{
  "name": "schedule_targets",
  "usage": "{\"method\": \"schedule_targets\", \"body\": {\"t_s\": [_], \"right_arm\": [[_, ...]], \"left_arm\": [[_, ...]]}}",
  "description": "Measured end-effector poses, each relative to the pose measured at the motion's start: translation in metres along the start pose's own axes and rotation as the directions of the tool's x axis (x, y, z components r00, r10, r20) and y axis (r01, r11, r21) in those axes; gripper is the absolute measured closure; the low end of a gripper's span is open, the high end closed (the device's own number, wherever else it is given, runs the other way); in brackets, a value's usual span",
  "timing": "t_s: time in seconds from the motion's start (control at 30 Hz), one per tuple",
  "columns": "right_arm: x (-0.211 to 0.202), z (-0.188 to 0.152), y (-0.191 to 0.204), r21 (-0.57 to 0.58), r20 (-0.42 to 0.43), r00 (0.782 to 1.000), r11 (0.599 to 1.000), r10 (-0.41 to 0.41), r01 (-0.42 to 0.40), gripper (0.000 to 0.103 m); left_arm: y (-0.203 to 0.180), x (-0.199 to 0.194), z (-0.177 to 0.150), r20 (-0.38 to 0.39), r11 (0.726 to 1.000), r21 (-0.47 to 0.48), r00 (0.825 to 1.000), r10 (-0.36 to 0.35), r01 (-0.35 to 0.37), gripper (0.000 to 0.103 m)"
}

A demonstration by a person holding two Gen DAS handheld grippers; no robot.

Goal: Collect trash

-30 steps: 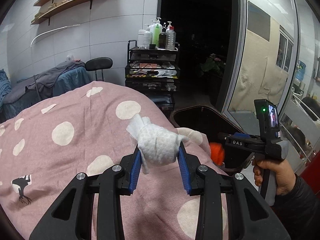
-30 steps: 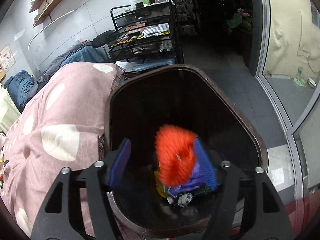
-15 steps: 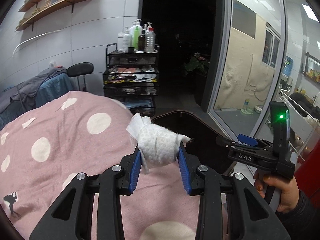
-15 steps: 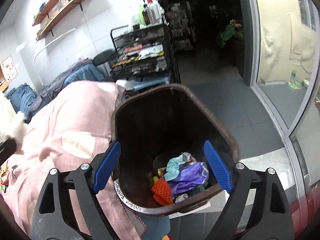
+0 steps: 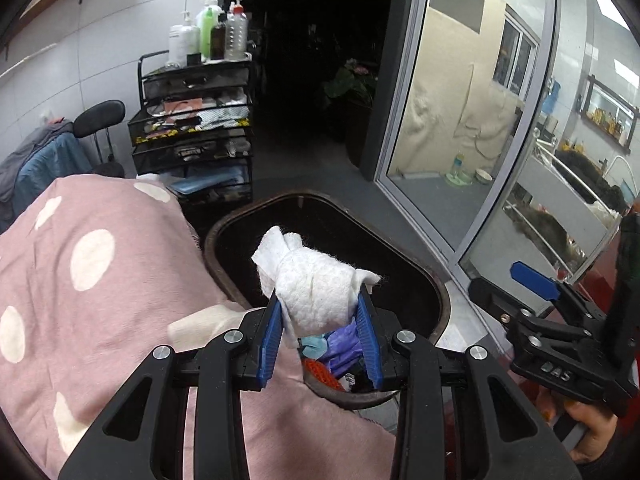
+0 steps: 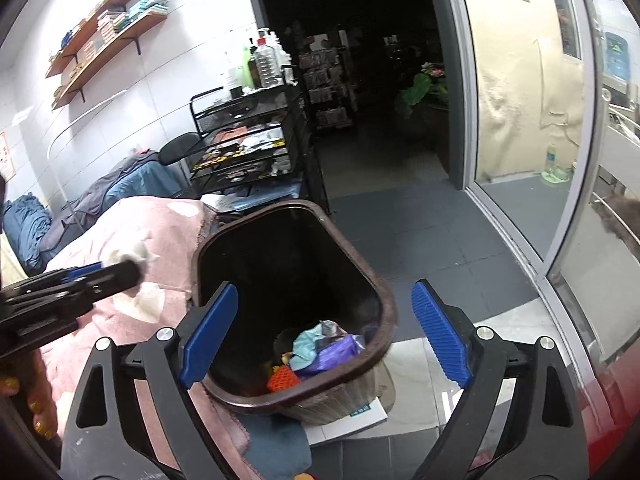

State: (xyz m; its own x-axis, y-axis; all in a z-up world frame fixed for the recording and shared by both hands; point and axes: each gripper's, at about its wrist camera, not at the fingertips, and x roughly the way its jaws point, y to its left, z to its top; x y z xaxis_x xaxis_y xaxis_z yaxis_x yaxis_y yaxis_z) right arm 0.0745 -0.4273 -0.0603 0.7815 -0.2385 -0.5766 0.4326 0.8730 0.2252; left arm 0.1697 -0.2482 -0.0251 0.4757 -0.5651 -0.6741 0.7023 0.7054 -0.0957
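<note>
A pink blanket with white dots (image 5: pixel 100 280) lay at the left. Behind it stood a black wire cart (image 5: pixel 196 136) with bottles (image 5: pixel 208 32) on its top shelf. A black chair (image 5: pixel 100 114) was beside the cart. Wooden shelves (image 6: pixel 108 36) hung on the white wall. A glass sliding door (image 5: pixel 472 120) stood at the right.

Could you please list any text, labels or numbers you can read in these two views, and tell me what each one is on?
"DAS": embossed on the black body of the right tool, seen tilted in the left wrist view.
White paper under the trash bin: a teal printed patch, too small to read.
Bottles on the black cart: no label legible.
Wall poster: blurred, unreadable.
</note>
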Motion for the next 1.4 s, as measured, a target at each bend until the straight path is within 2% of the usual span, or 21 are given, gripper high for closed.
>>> {"method": "schedule_targets", "body": {"t_s": [0.23,0.3,0.37,0.4,0.57,0.63,0.77,0.9,1.1,1.3,1.4], "right_arm": [[-0.006,-0.004,-0.018,0.023,-0.011,0.999,0.999,-0.031,0.031,0.014],[-0.005,-0.004,-0.021,0.029,-0.015,0.999,0.999,-0.037,0.037,0.014],[-0.005,-0.004,-0.024,0.032,-0.017,0.999,0.999,-0.04,0.04,0.014],[-0.005,-0.004,-0.024,0.033,-0.016,0.999,0.999,-0.041,0.041,0.014],[-0.003,-0.004,-0.027,0.031,-0.016,0.999,0.998,-0.049,0.05,0.013],[-0.002,-0.005,-0.027,0.029,-0.019,0.999,0.998,-0.049,0.05,0.013],[-0.003,-0.007,-0.022,0.01,-0.007,0.999,0.999,-0.043,0.043,0.012],[-0.009,-0.011,-0.009,-0.02,0.023,0.999,1.0,-0.022,0.023,0.01],[-0.018,-0.021,0.017,-0.074,0.063,0.997,0.997,0.034,-0.03,0.006],[-0.035,-0.03,0.051,-0.123,0.098,0.987,0.986,0.124,-0.112,0.006],[-0.045,-0.035,0.072,-0.164,0.123,0.979,0.976,0.165,-0.144,0.006]], "left_arm": [[-0.013,0.03,0.006,-0.066,0.999,0.031,0.998,-0.009,0.012,0.066],[-0.019,0.034,0.007,-0.073,0.999,0.053,0.997,-0.004,0.008,0.056],[-0.024,0.037,0.008,-0.061,0.996,0.083,0.998,0.03,-0.025,0.023],[-0.025,0.036,0.007,-0.05,0.995,0.089,0.998,0.046,-0.041,0.017],[-0.024,0.022,0.004,0.008,0.991,0.106,0.996,0.087,-0.087,0.008],[-0.023,0.009,0.003,0.054,0.989,0.101,0.993,0.102,-0.107,0.005],[-0.02,-0.02,-0.004,0.135,0.985,0.089,0.982,0.133,-0.146,0.005],[-0.016,-0.051,-0.015,0.2,0.976,0.074,0.962,0.185,-0.203,0.005],[0.0,-0.091,-0.036,0.253,0.961,-0.028,0.929,0.272,-0.274,0.005],[0.025,-0.129,-0.066,0.282,0.923,-0.155,0.88,0.383,-0.352,0.005],[0.037,-0.147,-0.083,0.294,0.888,-0.225,0.841,0.454,-0.401,0.005]]}}
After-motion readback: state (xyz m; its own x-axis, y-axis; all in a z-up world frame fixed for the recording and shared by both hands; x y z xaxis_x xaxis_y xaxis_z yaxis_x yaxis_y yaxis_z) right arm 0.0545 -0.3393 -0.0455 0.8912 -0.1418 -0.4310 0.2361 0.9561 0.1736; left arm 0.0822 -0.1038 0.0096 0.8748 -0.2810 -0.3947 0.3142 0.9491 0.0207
